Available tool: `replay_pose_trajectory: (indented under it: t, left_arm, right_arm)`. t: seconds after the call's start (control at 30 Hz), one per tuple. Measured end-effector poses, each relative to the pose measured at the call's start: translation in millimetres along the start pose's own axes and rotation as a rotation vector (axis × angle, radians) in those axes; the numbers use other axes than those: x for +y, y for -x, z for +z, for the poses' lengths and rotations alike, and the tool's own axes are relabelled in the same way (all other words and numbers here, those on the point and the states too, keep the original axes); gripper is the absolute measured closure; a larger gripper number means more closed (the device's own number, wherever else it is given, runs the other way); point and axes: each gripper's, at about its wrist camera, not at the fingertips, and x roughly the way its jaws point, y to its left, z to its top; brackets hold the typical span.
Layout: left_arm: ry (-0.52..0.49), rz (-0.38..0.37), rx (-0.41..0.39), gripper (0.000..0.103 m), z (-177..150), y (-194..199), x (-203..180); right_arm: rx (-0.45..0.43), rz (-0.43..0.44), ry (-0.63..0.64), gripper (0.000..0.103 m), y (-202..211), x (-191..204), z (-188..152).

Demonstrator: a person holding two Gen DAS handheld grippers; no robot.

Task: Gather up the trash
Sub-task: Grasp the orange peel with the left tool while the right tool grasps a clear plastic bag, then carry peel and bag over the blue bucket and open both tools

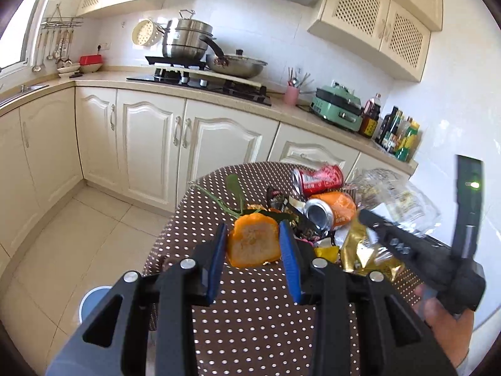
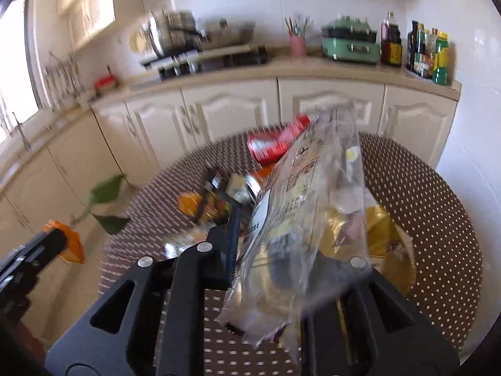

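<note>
Both grippers hold trash above the counter [image 1: 250, 307].
Left gripper [image 1: 253, 239] clamps orange peel [image 1: 253, 244]; right gripper [image 2: 281, 241] pinches clear bag [image 2: 313, 219], long axis upright.

Sunlit kitchen with cream cabinets and white tiled walls

Cream base cabinets [image 1: 150, 144] run under a beige countertop [image 1: 281, 109] that carries a gas hob [image 1: 200, 81], a steel steamer pot [image 1: 188, 39], a wok [image 1: 238, 64], a green electric cooker [image 1: 339, 108] and sauce bottles [image 1: 397, 134]. Lattice-door wall cabinets [image 1: 375, 15] hang above. Pale floor tiles [image 1: 62, 235] catch daylight from a window [image 1: 18, 31] at the left.
</note>
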Motion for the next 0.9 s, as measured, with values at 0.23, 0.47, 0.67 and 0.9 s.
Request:
replay_pose_trajectory:
  t: [0.23, 0.47, 0.67, 0.9]
  left_arm:
    - [0.031, -0.005, -0.013, 0.07, 2.6, 15.5, 17.6]
    - [0.029, -0.008, 0.01, 0.07, -4.6, 17.6, 21.0]
    - [0.013, -0.024, 0.022, 0.07, -6.2, 15.5, 10.4]
    - [-0.003, -0.019, 0.039, 0.07, -10.5, 11.8, 8.0]
  right_arm:
    - [0.05, 0.057, -0.062, 0.086, 1.6, -0.7, -1.4]
    - [0.083, 0.024, -0.113, 0.06, 1.0, -16.1, -26.7]
    - [0.073, 0.018, -0.087, 0.059, 9.1, -16.3, -26.4]
    - [0.12, 0.042, -0.031, 0.089, -6.3, -1.6, -28.9]
